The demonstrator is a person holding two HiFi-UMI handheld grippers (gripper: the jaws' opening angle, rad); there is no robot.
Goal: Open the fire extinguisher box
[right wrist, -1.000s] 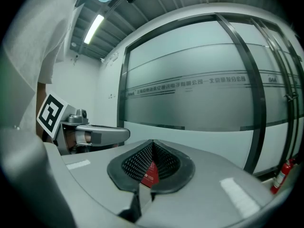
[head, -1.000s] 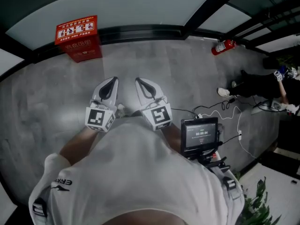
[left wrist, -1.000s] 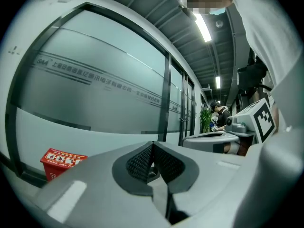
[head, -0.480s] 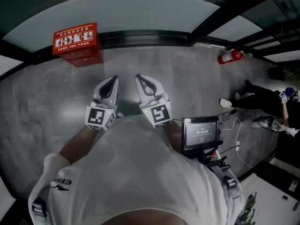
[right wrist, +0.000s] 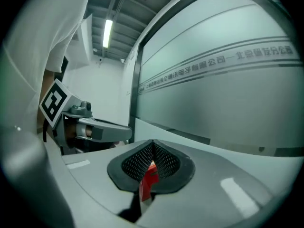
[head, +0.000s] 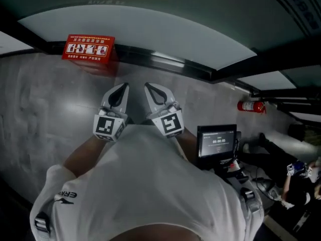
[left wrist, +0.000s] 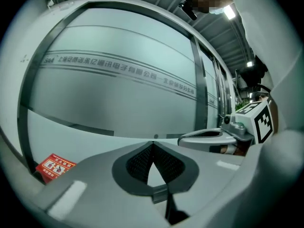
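Note:
The red fire extinguisher box point(head: 88, 48) stands on the floor against the glass wall, far ahead and to the left of both grippers. In the left gripper view the box point(left wrist: 54, 166) shows at the lower left. My left gripper point(head: 121, 88) and right gripper point(head: 150, 88) are held side by side in front of the person's chest, both shut with nothing between the pads. Their mesh pads meet at the tips in both gripper views, left gripper point(left wrist: 153, 145), right gripper point(right wrist: 153, 142). A red patch point(right wrist: 149, 178) shows far behind the right jaws' lower gap; I cannot tell what it is.
A frosted glass wall point(head: 150, 31) with dark frames runs across ahead. A red fire extinguisher point(head: 251, 106) lies on the grey floor at the right. A small monitor point(head: 216, 140) hangs at the person's right side. Another person point(head: 296, 182) is at the far right.
The head view has swung left and forward: the red box sits further right and closer, the extinguisher has slid down. Both grippers keep their places, still shut.

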